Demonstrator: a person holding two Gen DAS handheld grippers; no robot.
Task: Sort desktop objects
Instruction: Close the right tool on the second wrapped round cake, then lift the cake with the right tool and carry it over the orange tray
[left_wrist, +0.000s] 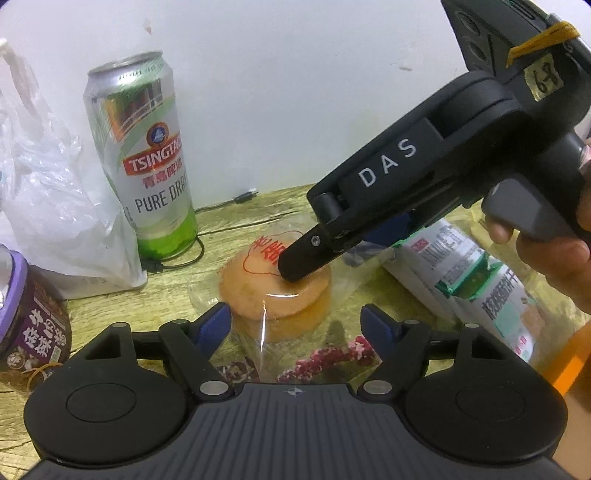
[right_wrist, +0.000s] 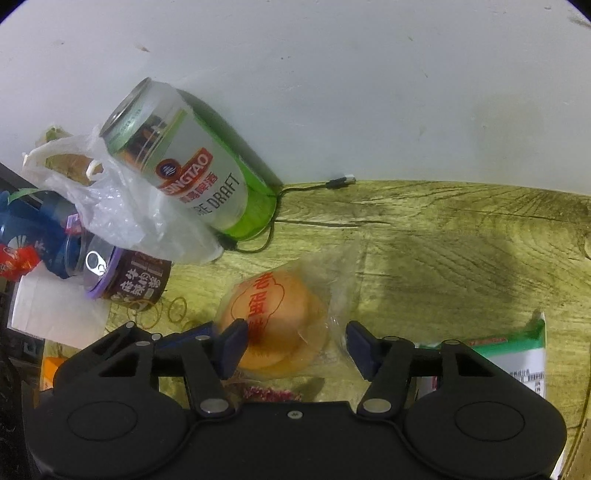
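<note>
A round orange cake in a clear wrapper with red print lies on the wooden desk. My left gripper is open, its blue pads on either side of the near edge of the cake. My right gripper is open too, straddling the cake from above; in the left wrist view its black finger rests on the cake's top. A Tsingtao beer can stands behind, by the wall, and shows in the right wrist view.
A purple-lidded jar and a white plastic bag sit left. Green-and-white snack packs lie right. A red-speckled packet lies under the left gripper. A black cable runs along the wall. Rubber bands lie near the jar.
</note>
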